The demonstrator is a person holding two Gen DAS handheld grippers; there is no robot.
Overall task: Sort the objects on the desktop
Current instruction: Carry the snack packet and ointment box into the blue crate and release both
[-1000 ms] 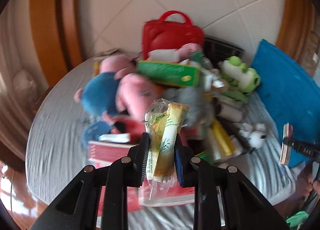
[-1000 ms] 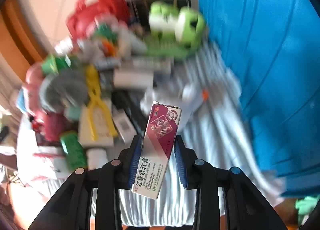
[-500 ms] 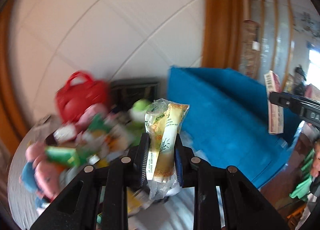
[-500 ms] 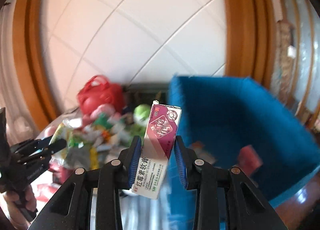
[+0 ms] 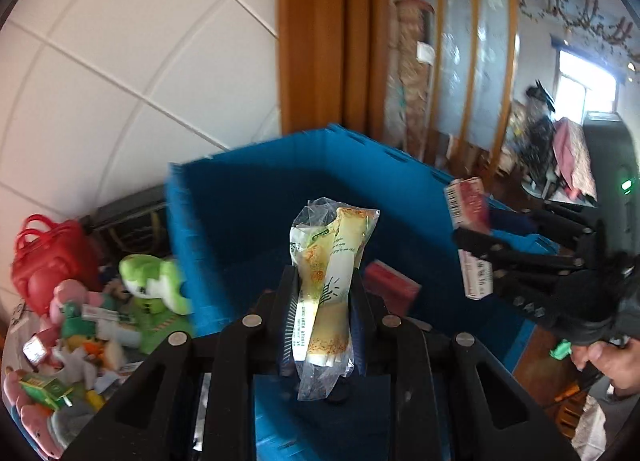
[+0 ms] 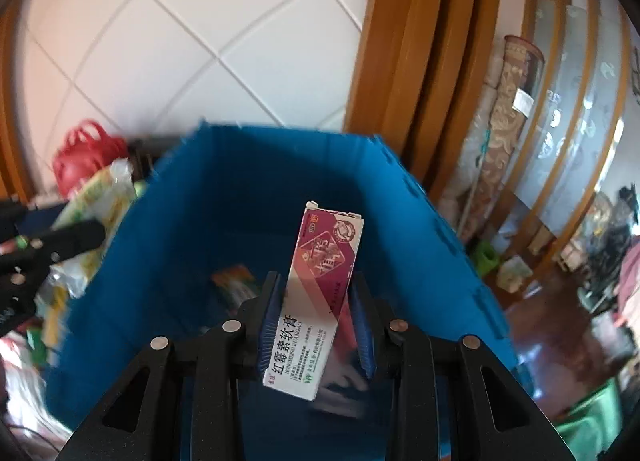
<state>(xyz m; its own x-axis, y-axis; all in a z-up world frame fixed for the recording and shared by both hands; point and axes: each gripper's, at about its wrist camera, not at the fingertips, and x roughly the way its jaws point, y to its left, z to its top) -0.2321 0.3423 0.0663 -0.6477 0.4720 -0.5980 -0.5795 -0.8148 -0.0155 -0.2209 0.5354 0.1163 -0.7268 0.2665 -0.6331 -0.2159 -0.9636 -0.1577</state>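
My left gripper is shut on a clear plastic snack packet with yellow and white wrappers inside, held upright over the open blue bin. My right gripper is shut on a maroon and white medicine box, also above the blue bin. In the left wrist view the right gripper shows at the right with that medicine box in its jaws. The left gripper's dark fingers with the snack packet show at the left of the right wrist view.
Inside the bin lie a red box and other blurred items. Left of the bin sits a pile: a red bag, a green plush toy, pink plush and small boxes. A white tiled wall and wooden door frame stand behind.
Both grippers have swung from over the pile to the right and upward, carrying the snack packet and the medicine box; they now hover over the blue bin.
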